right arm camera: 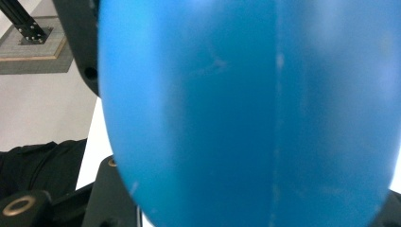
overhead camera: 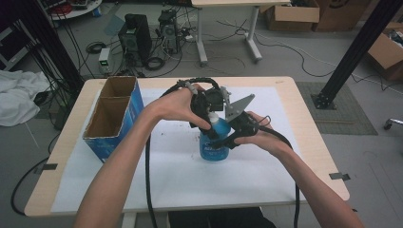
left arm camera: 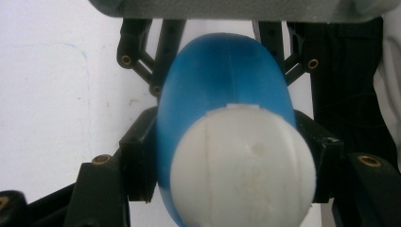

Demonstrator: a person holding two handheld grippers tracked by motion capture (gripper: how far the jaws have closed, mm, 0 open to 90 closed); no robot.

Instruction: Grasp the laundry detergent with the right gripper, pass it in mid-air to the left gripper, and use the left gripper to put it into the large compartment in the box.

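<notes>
1. Nearest the lens in the left gripper view, at lower centre of the frame, is the white cap [left arm camera: 243, 165] of a blue bottle [left arm camera: 222, 90]. The left claw [left arm camera: 231, 156] has its black jaws pressed against the cap's two sides, clamped on it, probably so the cap can be turned or pulled.
2. In the right gripper view the bottle's blue body [right arm camera: 246, 113] bulges across the frame. The right claw [overhead camera: 233, 135] appears clamped round the body, though its jaw tips are hidden, so I judge this from the high view. That hold would steady the bottle against the pull on its cap.
3. In the high view the bottle [overhead camera: 215, 148] stands upright at the middle of the frame, on the white sheet [overhead camera: 180, 175] covering the surface [overhead camera: 71, 137].
4. An open blue cardboard box [overhead camera: 114, 116] sits at left of the frame, well apart from the bottle.
</notes>
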